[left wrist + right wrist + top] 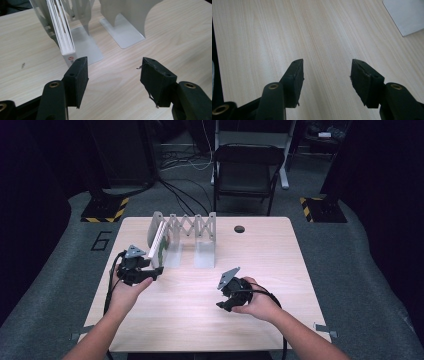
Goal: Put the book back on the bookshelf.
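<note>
Both claws are held open and empty above the pale wooden table point(260, 245).

The left gripper point(113, 68) is seen with its black padded jaws spread apart, nothing between them, its left jaw tip just in front of the lower corner of a thin white book point(61, 30); contact cannot be told. The book is stood upright on edge against the left plate of a white metal expanding bookend rack point(187, 232), near the table's far left. The right gripper point(327, 70) is held with jaws parted over bare wood, well apart from the rack, a corner of whose base plate is seen at the upper right of the right gripper view.
</note>
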The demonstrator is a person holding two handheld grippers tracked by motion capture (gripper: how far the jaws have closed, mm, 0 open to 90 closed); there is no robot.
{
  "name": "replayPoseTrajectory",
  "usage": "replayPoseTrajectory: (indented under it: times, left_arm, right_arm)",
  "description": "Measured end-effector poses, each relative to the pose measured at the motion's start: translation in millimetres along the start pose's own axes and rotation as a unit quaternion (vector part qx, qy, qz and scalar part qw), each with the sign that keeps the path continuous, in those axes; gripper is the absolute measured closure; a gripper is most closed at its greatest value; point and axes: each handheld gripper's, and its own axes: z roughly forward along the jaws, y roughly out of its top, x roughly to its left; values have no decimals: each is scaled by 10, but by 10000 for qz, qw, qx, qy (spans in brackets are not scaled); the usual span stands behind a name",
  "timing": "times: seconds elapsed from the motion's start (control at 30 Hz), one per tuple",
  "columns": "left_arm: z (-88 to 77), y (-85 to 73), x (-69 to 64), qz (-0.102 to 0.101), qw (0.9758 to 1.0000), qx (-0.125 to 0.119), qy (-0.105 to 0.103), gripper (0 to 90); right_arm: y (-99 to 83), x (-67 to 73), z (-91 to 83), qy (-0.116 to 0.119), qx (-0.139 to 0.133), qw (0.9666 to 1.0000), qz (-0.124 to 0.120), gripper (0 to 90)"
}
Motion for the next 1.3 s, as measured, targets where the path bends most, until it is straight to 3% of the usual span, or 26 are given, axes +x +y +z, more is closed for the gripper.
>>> replayPoseTrajectory:
  times: [0.23, 0.33, 0.5, 0.63, 0.87, 1.1, 1.2, 1.3]
  left_arm:
    - [18, -211, -37, -24, 10000, 1, -85, 393]
    - [48, -304, -54, 72, 9999, 38, -105, 398]
    - [109, -485, -102, 225, 9991, 106, -335, 400]
    - [130, -585, -142, 177, 9989, 56, -441, 399]
    - [162, -694, -202, 218, 9985, 101, -500, 398]
    - [201, -803, -207, 281, 9981, 152, -530, 397]
    - [212, -830, -199, 311, 9978, 219, -537, 396]
    - [238, -867, -200, 246, 9978, 258, -559, 396]
  right_arm:
    - [-80, 57, 57, -10, 28, 10000, 55, 441]
    - [-99, 68, 65, -4, 19, 10000, 57, 441]
    - [-146, 110, 74, -36, 2, 9999, 129, 441]
    - [-181, 121, 83, -24, -63, 9998, 210, 441]
    - [-230, 152, 102, -20, -123, 9994, 309, 441]
    - [-286, 187, 79, -192, -308, 9979, 538, 441]
    - [-303, 207, 76, -281, -312, 9977, 525, 439]
    - [-324, 219, 87, -307, -332, 9973, 583, 437]
